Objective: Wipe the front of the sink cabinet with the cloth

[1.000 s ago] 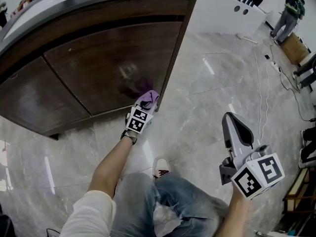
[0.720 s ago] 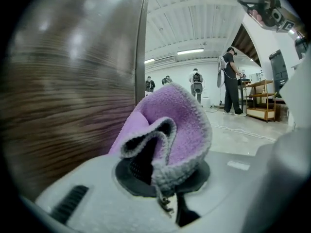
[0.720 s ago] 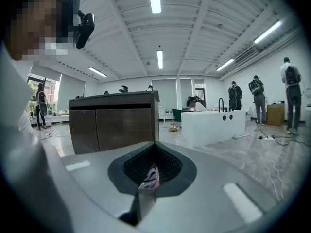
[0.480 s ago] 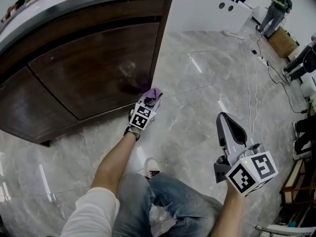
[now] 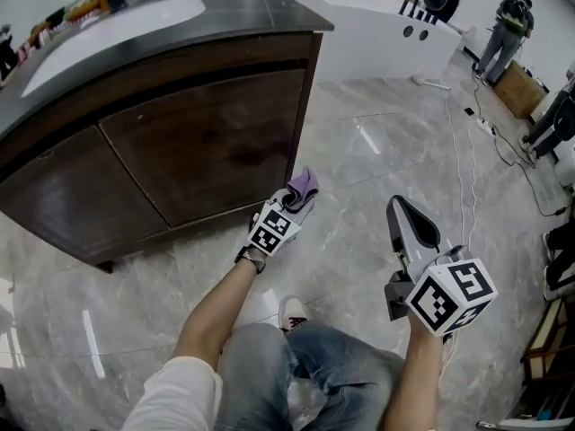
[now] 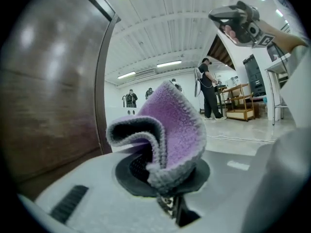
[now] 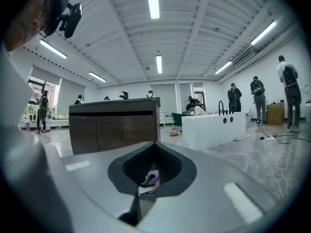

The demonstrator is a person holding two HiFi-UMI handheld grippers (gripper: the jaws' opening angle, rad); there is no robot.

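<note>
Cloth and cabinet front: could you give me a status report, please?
Left gripper shut on cloth, just off cabinet front. Right gripper shut, empty. Nothing in the way.

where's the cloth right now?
Head view, centre: the purple cloth is clamped in the left gripper, beside the lower right front corner of the sink cabinet, off the door panels.

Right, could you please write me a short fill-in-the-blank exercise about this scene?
The cloth clamped in the left gripper is ____ in colour.
The right gripper, jaws together, holds ____.
The front of the sink cabinet shows ____ doors.
Missing words: purple; nothing; two.
</note>
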